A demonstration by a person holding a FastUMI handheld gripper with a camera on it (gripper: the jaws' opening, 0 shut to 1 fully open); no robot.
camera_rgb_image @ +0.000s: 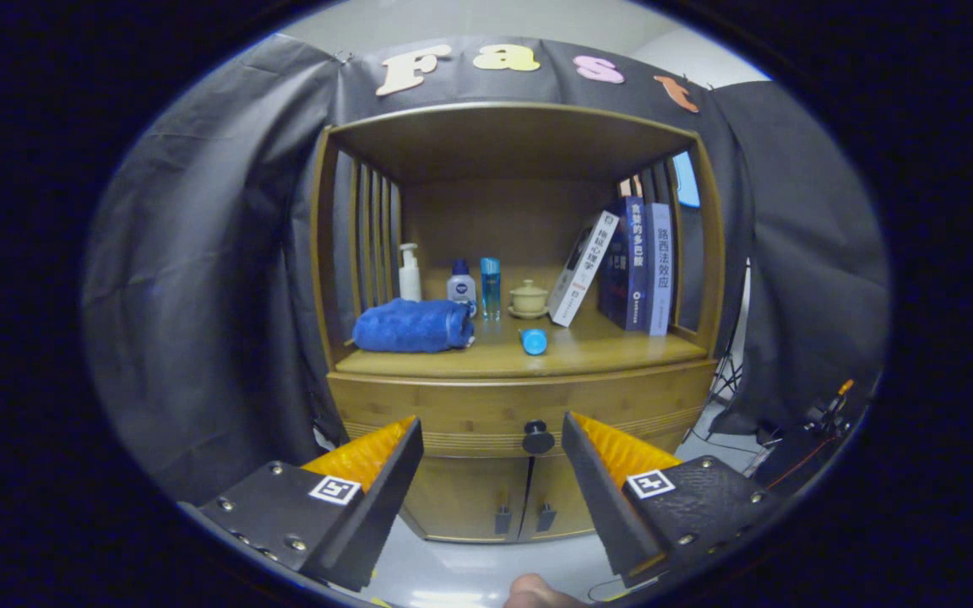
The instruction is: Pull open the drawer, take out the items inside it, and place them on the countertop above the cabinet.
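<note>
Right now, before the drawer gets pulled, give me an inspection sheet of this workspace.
Surface: countertop of the wooden cabinet, partly occupied.
Job's things: drawer closed; drawer knob ahead, between the fingers; contents hidden.
Clutter: rolled blue towel, pump bottle, two small bottles, lidded cup, blue tube lying down, three books, one leaning.
Grippers: gripper open, touching nothing.
Cables: some on the floor right of the cabinet.
Surroundings: black cloth wall, stand legs.

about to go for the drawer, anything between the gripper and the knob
Nothing visible. The gripper is open, and the knob of the shut drawer shows in the gap between its fingers, some way beyond their tips.
</note>
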